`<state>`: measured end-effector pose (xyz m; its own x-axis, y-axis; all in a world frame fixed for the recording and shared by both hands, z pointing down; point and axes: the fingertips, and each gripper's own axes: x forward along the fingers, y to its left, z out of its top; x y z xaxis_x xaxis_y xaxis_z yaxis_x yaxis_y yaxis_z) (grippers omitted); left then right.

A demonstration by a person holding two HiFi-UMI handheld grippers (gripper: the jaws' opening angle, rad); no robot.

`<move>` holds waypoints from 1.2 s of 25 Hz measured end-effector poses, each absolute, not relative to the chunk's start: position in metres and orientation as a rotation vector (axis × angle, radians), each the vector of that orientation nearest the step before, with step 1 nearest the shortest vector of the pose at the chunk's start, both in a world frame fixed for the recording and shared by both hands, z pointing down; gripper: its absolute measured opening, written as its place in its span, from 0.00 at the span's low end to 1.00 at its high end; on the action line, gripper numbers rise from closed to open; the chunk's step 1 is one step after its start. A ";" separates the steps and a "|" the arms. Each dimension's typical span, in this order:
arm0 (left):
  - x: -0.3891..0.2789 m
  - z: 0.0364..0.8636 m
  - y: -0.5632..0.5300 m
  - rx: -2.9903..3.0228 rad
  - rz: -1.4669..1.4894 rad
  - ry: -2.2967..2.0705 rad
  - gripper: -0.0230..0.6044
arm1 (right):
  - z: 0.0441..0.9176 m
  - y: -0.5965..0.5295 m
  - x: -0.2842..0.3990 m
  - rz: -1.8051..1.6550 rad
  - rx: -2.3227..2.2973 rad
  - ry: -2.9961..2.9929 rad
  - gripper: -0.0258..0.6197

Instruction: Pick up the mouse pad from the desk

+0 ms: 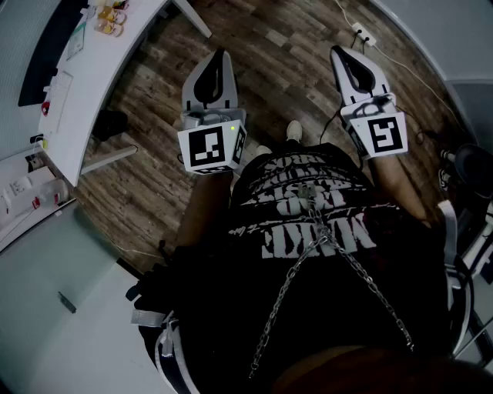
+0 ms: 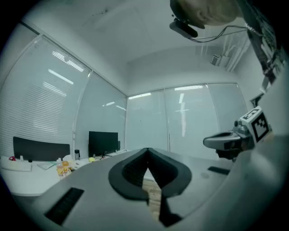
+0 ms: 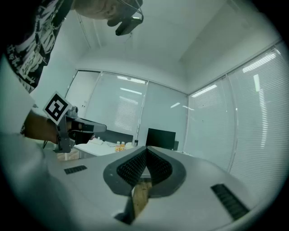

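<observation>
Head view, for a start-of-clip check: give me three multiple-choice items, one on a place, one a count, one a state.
1. Where in the head view is the white desk? A upper left; B lower right; C centre.
2. How many grippers show there? A one; B two; C three.
3. The left gripper and right gripper are: A both shut, empty; B both wide open; C shut on a bottle.
Key: A, desk fills the upper-left corner; B, just a left and a right; A, jaw tips meet, nothing between.

The left gripper (image 1: 219,58) and right gripper (image 1: 339,54) hang side by side above the floor (image 1: 277,69); the desk (image 1: 92,85) stands left of them, bottles (image 1: 110,17) on it; a power strip (image 1: 362,33) lies beyond the right gripper.
</observation>
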<state>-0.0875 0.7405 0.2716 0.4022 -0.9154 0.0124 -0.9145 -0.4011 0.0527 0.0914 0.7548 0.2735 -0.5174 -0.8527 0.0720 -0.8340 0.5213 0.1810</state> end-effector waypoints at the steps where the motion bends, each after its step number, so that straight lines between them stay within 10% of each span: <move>1: -0.088 0.275 0.748 2.579 -0.021 -1.695 0.05 | 0.275 0.762 0.091 -0.180 1.442 -2.611 0.04; 30: -0.014 0.294 0.655 2.514 0.010 -1.766 0.05 | 0.292 0.652 0.189 -0.063 1.445 -2.681 0.04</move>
